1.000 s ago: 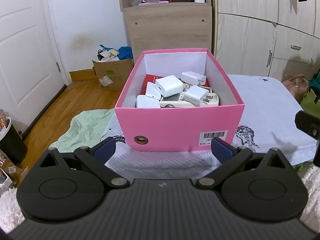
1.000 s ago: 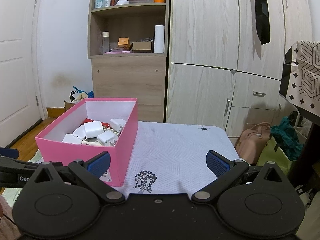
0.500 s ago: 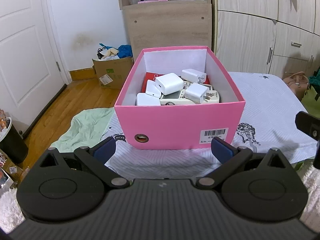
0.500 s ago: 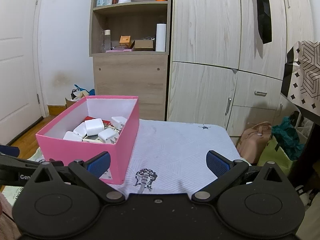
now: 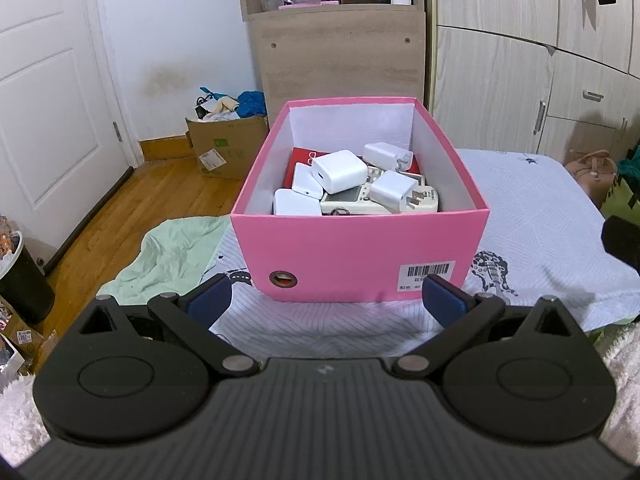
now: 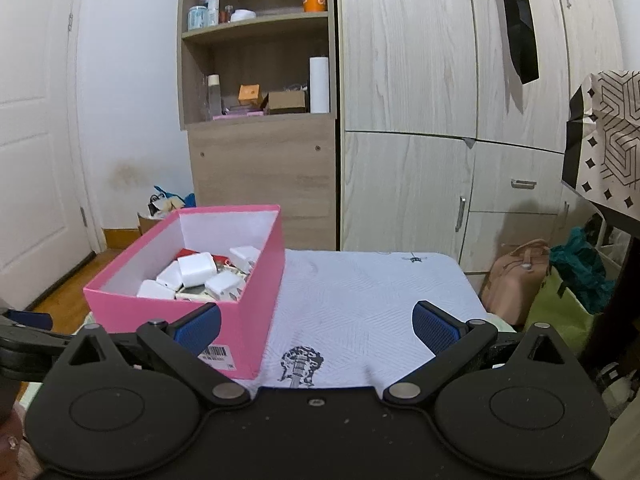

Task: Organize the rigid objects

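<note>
Chargers (image 5: 339,171) heaped in pink box (image 5: 360,256) at 12 o'clock, on top of a pale flat device (image 5: 380,200) and a red packet (image 5: 300,157). Left gripper (image 5: 326,295) hovering short of box's near wall, jaws wide apart, holding nothing. Right gripper (image 6: 316,326) likewise spread and bare over white cloth (image 6: 360,300), box at 10 o'clock. Fits either a finished gathering or a sorting-out yet to come. Open cloth toward 2 o'clock; table edge near at 9 o'clock.
</note>
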{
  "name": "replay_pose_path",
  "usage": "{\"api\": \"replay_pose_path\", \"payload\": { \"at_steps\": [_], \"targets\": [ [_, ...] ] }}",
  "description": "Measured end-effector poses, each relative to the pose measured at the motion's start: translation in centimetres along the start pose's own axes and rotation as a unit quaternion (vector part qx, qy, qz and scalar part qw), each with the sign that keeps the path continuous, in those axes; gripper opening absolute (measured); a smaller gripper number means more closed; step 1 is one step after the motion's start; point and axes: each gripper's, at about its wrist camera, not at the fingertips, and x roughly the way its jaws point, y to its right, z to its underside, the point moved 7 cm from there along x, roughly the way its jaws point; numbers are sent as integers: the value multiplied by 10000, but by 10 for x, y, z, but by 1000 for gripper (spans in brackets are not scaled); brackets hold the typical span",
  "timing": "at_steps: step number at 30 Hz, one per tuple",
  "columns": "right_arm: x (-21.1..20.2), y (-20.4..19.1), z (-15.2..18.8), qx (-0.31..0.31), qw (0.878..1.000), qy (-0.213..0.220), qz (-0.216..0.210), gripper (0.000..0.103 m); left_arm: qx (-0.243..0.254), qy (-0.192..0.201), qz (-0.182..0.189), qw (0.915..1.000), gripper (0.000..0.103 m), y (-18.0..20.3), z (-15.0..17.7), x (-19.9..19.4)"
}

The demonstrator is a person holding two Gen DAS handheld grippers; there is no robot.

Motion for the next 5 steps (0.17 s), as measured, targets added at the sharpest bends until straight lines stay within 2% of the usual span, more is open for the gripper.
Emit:
{"api": "replay_pose_path", "payload": {
  "at_steps": [5],
  "targets": [
    [0,1,0,20,10000,3,2,103,26,-2,-65,10000,103,0,0,0]
  ]
}}
